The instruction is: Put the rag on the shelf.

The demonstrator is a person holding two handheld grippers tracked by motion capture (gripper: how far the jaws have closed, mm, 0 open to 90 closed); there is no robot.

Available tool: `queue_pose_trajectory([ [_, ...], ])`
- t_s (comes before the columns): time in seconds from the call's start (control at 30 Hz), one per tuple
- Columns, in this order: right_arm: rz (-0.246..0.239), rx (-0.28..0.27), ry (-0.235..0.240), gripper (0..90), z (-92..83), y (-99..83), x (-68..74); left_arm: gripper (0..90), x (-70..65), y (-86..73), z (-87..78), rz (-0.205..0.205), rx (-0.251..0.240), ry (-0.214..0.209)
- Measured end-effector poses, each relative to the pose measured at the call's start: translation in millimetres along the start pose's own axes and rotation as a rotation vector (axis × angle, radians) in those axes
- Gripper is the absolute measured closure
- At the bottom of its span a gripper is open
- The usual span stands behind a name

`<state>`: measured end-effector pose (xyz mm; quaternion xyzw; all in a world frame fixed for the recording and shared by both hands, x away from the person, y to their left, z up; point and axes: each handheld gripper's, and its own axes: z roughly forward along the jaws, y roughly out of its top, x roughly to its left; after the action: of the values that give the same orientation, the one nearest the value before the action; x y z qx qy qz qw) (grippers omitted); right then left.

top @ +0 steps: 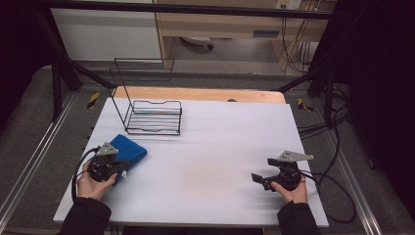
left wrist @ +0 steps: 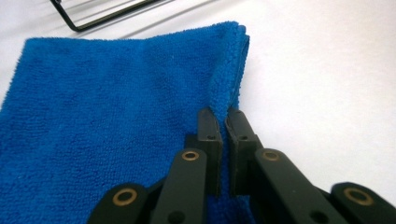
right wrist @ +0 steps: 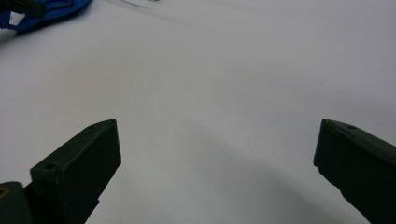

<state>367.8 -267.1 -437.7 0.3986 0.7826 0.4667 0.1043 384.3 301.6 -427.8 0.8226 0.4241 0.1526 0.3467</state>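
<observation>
A folded blue cloth (top: 131, 149) lies on the white table top (top: 210, 147) at the near left. My left gripper (top: 122, 169) sits at the cloth's near right edge. In the left gripper view its two black jaws pinch the cloth's folded right edge (left wrist: 224, 100) between them; the left gripper (left wrist: 222, 114) is shut on that edge. My right gripper (top: 259, 178) rests low over the bare table at the near right, jaws spread wide with nothing between them (right wrist: 217, 140). A corner of the blue cloth (right wrist: 51, 11) shows at the top left of the right gripper view.
A black wire rack (top: 152, 116) with a tall wire back stands on the table behind the cloth at the far left. A wooden strip (top: 195, 94) runs along the table's far edge. Cables (top: 337, 186) trail off the right side.
</observation>
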Motion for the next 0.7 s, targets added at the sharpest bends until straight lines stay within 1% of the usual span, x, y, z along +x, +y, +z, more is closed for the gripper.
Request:
queue_pose_trajectory([
  [0.13, 0.004, -0.002, 0.000, 1.2, -0.2, 0.1, 0.1, 86.2, -4.3, 0.3, -4.0, 0.015, -0.009, -0.026],
  [0.23, 0.003, -0.002, 0.000, 1.2, -0.2, 0.1, 0.1, 86.2, -10.5, 1.0, -5.0, 0.023, -0.012, -0.055],
  [0.47, 0.005, -0.003, 0.000, 1.2, -0.4, 0.2, 0.1, 86.1, -31.4, 0.5, -3.7, 0.034, -0.017, -0.115],
  [0.6, 0.003, -0.001, 0.000, 1.2, -0.2, 0.1, 0.1, 86.1, -43.3, 3.9, -1.6, 0.045, -0.028, -0.150],
  [0.7, 0.004, -0.001, 0.000, 1.2, -0.2, 0.0, 0.2, 86.1, -53.0, 6.6, 2.3, 0.055, -0.026, -0.171],
])
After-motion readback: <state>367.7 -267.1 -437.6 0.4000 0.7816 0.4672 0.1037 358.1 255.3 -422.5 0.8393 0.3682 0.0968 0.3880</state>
